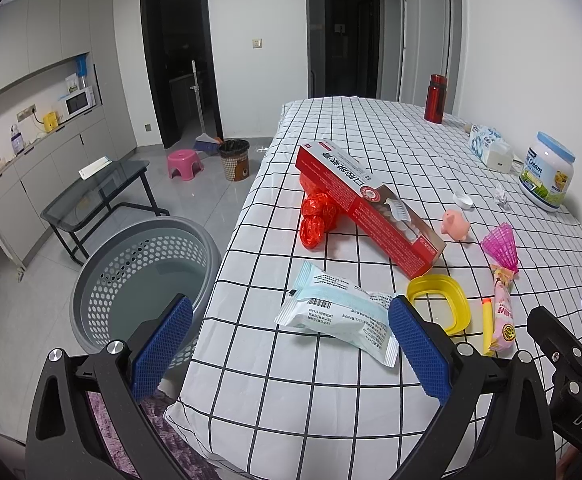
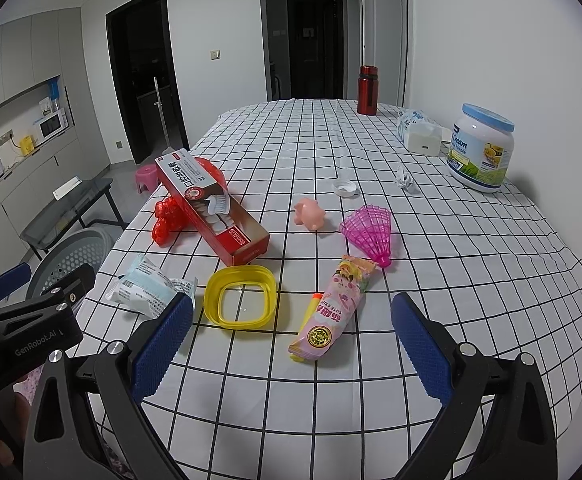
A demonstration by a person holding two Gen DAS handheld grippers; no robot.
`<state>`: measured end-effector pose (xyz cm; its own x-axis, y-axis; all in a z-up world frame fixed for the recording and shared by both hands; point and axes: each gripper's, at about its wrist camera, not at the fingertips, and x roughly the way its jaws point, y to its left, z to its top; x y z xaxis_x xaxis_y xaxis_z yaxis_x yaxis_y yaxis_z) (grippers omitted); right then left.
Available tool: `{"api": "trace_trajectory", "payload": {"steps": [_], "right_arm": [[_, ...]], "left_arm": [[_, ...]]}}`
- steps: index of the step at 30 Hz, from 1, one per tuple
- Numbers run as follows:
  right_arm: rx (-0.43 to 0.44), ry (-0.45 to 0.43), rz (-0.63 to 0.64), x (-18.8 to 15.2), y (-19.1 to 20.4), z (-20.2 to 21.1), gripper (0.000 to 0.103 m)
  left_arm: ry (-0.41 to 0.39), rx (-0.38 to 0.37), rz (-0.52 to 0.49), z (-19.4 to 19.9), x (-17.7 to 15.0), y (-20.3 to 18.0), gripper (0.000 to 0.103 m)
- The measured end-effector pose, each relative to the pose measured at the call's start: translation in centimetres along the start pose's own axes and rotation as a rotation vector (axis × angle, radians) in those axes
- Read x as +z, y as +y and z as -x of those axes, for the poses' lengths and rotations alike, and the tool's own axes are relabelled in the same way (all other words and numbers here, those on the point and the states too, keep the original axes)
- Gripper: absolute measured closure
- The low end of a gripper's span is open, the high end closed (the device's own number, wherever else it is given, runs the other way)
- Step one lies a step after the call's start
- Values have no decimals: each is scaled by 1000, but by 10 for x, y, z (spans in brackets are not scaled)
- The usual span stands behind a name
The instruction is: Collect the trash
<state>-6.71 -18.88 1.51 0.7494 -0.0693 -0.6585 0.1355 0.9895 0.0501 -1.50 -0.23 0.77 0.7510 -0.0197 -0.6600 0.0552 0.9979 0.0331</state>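
My left gripper (image 1: 291,344) is open above the near edge of the checked table, with a pale blue and white wrapper pack (image 1: 341,314) lying just ahead of its fingers. My right gripper (image 2: 291,340) is also open, and a pink snack wrapper (image 2: 331,312) lies ahead of it beside a yellow foam dart (image 2: 311,310). Further out are a yellow lid ring (image 2: 241,296), a red toothpaste box (image 2: 211,208), a crumpled red plastic bag (image 2: 167,220) and a crumpled paper ball (image 2: 405,178). A grey perforated basket (image 1: 143,280) stands on the floor left of the table.
A pink pig toy (image 2: 310,214), a pink shuttlecock (image 2: 371,234), a white cap (image 2: 343,188), a tissue pack (image 2: 419,132), a cream jar (image 2: 483,148) and a red bottle (image 2: 367,90) sit on the table. A glass side table (image 1: 95,192), a pink stool (image 1: 185,163) and a bin (image 1: 235,160) are on the floor.
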Motion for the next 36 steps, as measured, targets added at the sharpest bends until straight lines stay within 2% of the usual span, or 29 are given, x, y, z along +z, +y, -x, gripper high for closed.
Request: {"api": "trace_trajectory", "payload": {"steps": [25, 36], "right_arm": [[13, 6, -8, -2, 2, -5, 8], [36, 66, -40, -13, -16, -25, 8]], "left_arm": [[3, 1, 0, 0, -1, 0, 6], [56, 14, 13, -21, -9, 7, 6]]}}
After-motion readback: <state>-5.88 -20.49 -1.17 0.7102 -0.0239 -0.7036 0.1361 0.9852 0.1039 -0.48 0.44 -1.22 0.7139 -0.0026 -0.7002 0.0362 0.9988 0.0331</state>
